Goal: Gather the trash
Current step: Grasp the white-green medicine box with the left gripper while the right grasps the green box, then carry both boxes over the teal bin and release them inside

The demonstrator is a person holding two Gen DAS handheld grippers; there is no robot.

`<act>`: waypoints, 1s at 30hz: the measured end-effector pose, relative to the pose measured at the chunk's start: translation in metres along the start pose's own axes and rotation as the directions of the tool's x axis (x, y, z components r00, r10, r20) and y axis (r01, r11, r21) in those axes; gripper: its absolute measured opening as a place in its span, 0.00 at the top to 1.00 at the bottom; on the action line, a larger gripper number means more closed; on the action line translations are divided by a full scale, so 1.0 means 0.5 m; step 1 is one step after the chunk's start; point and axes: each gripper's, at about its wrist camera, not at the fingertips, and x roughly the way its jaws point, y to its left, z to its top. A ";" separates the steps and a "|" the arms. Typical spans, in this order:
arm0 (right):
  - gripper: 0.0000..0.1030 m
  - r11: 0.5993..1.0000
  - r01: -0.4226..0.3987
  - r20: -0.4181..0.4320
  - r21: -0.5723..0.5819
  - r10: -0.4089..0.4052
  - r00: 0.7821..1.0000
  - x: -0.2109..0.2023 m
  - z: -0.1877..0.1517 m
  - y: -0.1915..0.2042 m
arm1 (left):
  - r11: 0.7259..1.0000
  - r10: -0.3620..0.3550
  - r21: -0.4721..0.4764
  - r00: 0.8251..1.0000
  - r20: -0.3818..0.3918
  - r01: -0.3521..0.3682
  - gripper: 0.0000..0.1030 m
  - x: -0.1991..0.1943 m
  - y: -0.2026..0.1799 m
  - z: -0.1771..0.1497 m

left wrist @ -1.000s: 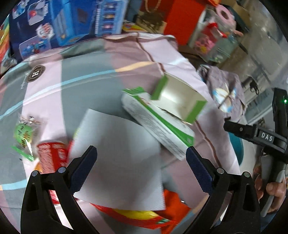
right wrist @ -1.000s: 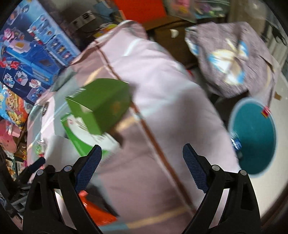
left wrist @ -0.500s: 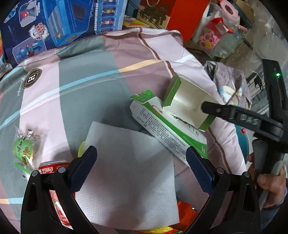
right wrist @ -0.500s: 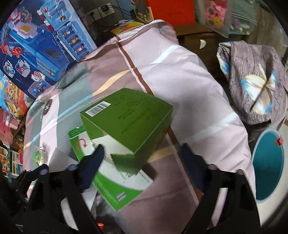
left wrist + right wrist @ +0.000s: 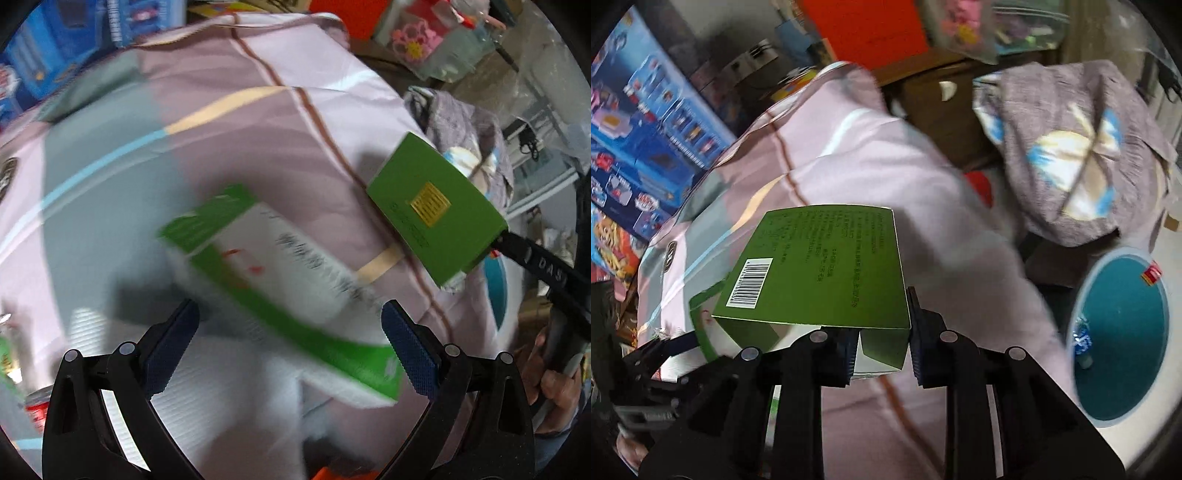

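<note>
Green box (image 5: 827,266) sits clamped in the right gripper (image 5: 881,349), held by one open end flap and wall, lifted clear of the striped sheet (image 5: 871,162). From the left camera the same box (image 5: 436,206) hangs off the right side of the bed, near the teal bin (image 5: 1123,332) on the floor. Looks like empty thin cardboard: light, hollow, crushes easily. Gripping a single wall lets it swing, so a firmer hold would pinch across a folded corner where the board is double. Printed faces look glossy and probably slip.

Left gripper (image 5: 290,350) has its fingers wide apart, holding nothing, hovering over the long green-and-white carton (image 5: 280,284) lying on a white paper sheet (image 5: 221,398). Carton is blurred; likely also light, stiffer along its length. Best taken across the narrow width near the middle. Red can (image 5: 37,402) sits at the near left edge.
</note>
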 end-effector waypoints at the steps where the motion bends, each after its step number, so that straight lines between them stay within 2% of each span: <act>1: 0.78 1.000 0.001 0.003 0.005 -0.001 1.000 -0.004 -0.002 -0.010 | 1.000 -0.002 0.017 1.000 0.003 0.002 0.05 0.006 -0.018 0.002; 7: 0.78 0.997 -0.017 0.014 0.072 0.016 1.000 -0.041 -0.031 -0.101 | 0.994 0.012 0.105 1.000 -0.020 -0.010 0.05 0.037 -0.113 0.008; 14: 0.77 0.995 -0.024 0.042 0.099 0.019 0.999 -0.077 -0.062 -0.164 | 0.970 0.022 0.242 0.999 -0.028 -0.015 0.05 0.062 -0.226 0.011; 18: 0.77 0.996 -0.029 0.057 0.085 0.024 0.998 -0.093 -0.077 -0.184 | 0.968 0.131 0.216 0.991 -0.007 -0.126 0.04 0.063 -0.227 -0.005; 23: 0.77 0.989 -0.094 0.074 0.113 0.086 0.994 -0.111 -0.086 -0.202 | 0.960 0.212 0.195 0.977 -0.031 -0.202 0.06 0.092 -0.230 -0.026; 24: 0.77 0.988 -0.102 0.078 0.116 0.093 0.993 -0.115 -0.085 -0.203 | 0.964 0.207 0.180 0.978 -0.031 -0.198 0.12 0.096 -0.228 -0.028; 25: 0.77 0.986 -0.111 0.088 0.121 0.101 0.991 -0.126 -0.087 -0.209 | 0.969 0.192 0.162 0.981 -0.033 -0.185 0.26 0.097 -0.224 -0.030; 30: 0.77 0.980 -0.126 0.129 0.152 0.106 0.986 -0.171 -0.096 -0.243 | 0.969 0.187 0.157 0.982 0.031 -0.190 0.26 0.062 -0.233 -0.044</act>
